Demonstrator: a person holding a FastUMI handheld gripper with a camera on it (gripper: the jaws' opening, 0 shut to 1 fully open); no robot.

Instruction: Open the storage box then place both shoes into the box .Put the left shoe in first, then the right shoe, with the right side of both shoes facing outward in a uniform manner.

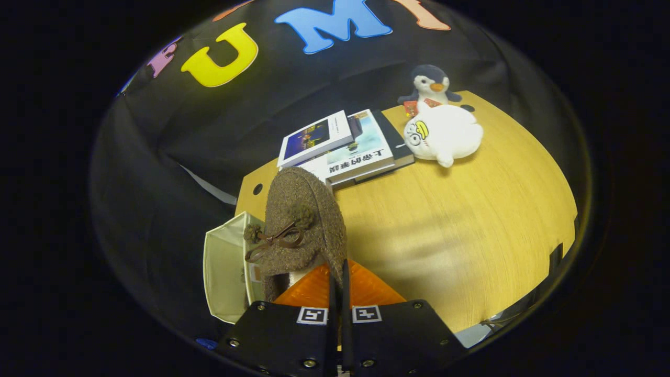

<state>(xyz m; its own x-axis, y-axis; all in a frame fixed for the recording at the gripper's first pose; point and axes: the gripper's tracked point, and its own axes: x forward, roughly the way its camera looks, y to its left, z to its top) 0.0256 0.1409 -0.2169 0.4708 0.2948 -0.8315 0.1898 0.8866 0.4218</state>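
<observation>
Gripper (pixel 338 277) fingers nearly together, pinching the edge of a brown fuzzy shoe (pixel 302 230) w/ a brown bow on top; shoe hangs toe-forward just ahead of the fingers. Below and left of it sits the storage box (pixel 226 267), pale walls, orange part showing near the fingers. Farther off on the wooden table (pixel 471 235): stack of books (pixel 343 146), white plush (pixel 444 134), penguin plush (pixel 430 84) behind it.
</observation>
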